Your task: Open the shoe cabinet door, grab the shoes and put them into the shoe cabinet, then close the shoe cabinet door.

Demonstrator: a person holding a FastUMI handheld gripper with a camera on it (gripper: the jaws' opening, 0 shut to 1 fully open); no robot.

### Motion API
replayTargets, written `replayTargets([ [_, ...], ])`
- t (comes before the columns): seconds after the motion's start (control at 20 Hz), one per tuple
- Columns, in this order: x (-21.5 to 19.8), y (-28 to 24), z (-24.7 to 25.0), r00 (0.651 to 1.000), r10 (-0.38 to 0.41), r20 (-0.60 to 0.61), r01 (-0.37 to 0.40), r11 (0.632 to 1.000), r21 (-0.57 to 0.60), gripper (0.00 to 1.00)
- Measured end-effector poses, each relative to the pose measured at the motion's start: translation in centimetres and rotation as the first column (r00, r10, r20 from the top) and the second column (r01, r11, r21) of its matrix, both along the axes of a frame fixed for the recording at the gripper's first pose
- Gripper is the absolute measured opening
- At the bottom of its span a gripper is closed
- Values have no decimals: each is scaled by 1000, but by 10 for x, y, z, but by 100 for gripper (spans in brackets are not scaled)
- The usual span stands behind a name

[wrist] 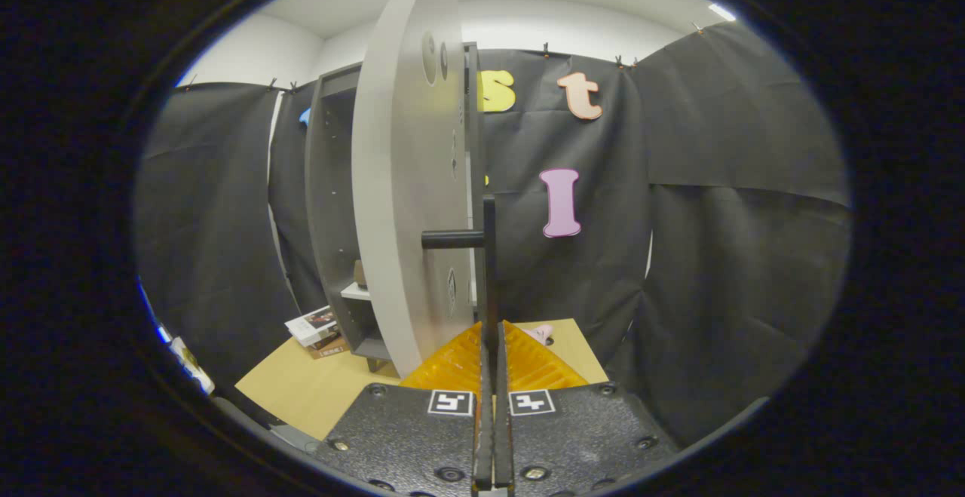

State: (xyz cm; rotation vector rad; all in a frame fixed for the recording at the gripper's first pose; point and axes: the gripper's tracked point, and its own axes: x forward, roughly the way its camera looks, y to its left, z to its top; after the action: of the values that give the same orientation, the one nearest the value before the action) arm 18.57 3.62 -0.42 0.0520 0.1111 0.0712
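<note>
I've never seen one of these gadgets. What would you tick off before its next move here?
1. Cabinet door open: ok, it is swung wide and seen edge-on.
2. Grip on the door handle: cannot tell. The gripper has its fingers drawn together just under the handle's bar.
3. Room on the shelf: cannot tell. A small brown thing sits there, and the door hides the rest.
4. Shoe in sight: cannot tell. A pink thing lies on the table beyond the fingers, mostly hidden.

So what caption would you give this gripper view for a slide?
Tool closed on the thin black handle of the grey cabinet door, which stands swung open.
</note>
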Motion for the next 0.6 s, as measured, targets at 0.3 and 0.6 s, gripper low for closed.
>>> replayTargets([
  [0.3, -10, -18, -3, 999, -49, -17, 47, 995, -88, 12],
  [0.6, -27, -33, -9, 988, -152, -23, 149, 985, -85, 88],
])
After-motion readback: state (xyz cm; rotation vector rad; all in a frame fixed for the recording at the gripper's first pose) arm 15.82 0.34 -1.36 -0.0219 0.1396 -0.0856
